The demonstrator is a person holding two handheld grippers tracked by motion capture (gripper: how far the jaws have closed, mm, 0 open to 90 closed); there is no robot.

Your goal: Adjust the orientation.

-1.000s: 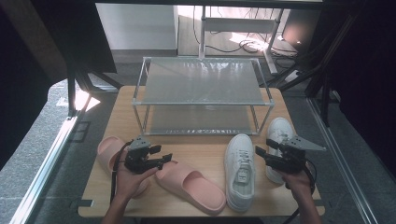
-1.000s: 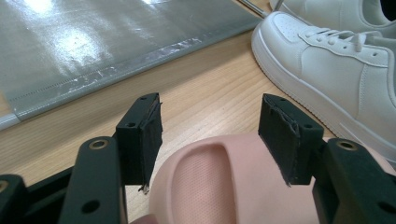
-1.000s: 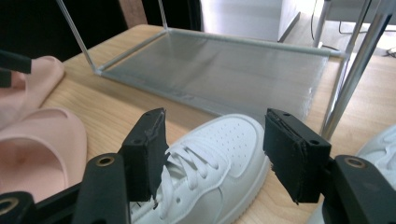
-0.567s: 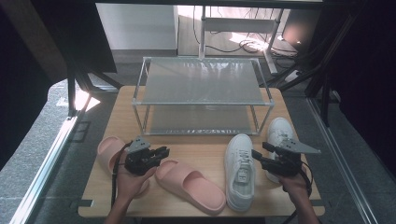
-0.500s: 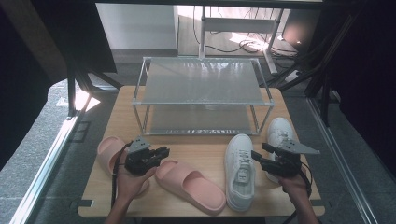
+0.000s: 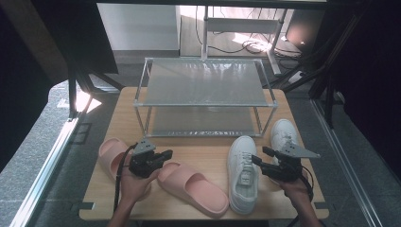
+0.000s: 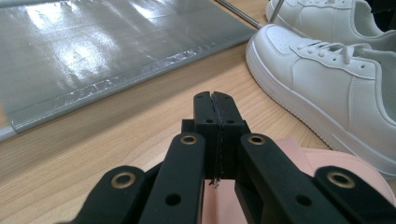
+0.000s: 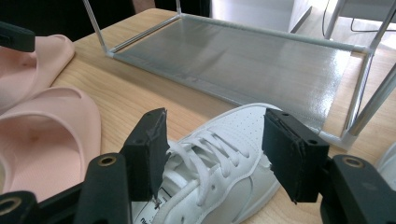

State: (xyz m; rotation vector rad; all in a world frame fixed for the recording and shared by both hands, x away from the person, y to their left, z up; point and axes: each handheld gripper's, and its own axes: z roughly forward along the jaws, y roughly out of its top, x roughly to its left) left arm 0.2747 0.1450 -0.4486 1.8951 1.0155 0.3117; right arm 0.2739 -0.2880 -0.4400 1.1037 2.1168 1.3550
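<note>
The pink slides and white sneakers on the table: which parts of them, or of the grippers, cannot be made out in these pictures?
- Left pink foam slide, high view: its heel end is hidden by the left gripper and hand.
- Far white leather sneaker, high view: its heel is covered by the right gripper.
- Near white leather sneaker, right gripper view: heel cut off by the bottom edge.
- Print on its insole, high view: too small to read.

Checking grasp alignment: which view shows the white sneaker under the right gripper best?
Right gripper view: the white sneaker lies between the open pads of the right gripper, laces and toe sharp. High view gives its whole outline from above on the table. Left gripper view shows its side.
</note>
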